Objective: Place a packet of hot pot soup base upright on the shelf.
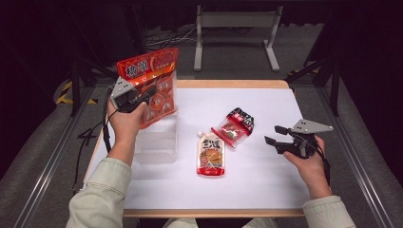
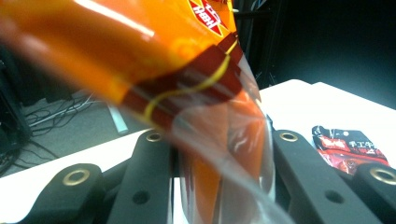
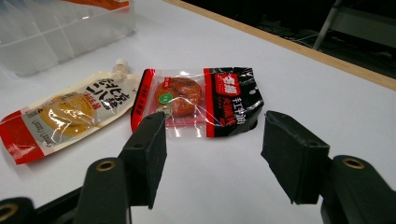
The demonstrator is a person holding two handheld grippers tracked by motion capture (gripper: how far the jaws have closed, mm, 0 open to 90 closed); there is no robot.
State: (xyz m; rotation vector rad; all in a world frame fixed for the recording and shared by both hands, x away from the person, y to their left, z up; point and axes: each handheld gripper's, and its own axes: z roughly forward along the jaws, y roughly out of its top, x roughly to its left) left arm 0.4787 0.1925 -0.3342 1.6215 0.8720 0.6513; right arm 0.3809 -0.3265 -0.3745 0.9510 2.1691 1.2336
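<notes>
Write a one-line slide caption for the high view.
Left gripper lifts an orange snack bag above a clear box.

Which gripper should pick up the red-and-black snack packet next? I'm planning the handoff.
Probably the right gripper: open, empty, aimed at the red-and-black snack packet. The left gripper is shut on the orange bag.

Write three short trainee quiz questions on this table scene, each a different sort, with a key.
1. True or false: the left gripper holds the orange snack bag above the clear plastic box.
2. Which lies nearer the right gripper: A, the spouted sauce pouch, or B, the red-and-black packet?
3. How do the right gripper's jaws stand?

Key: 1 true; 2 B; 3 open, nothing between them.
</notes>
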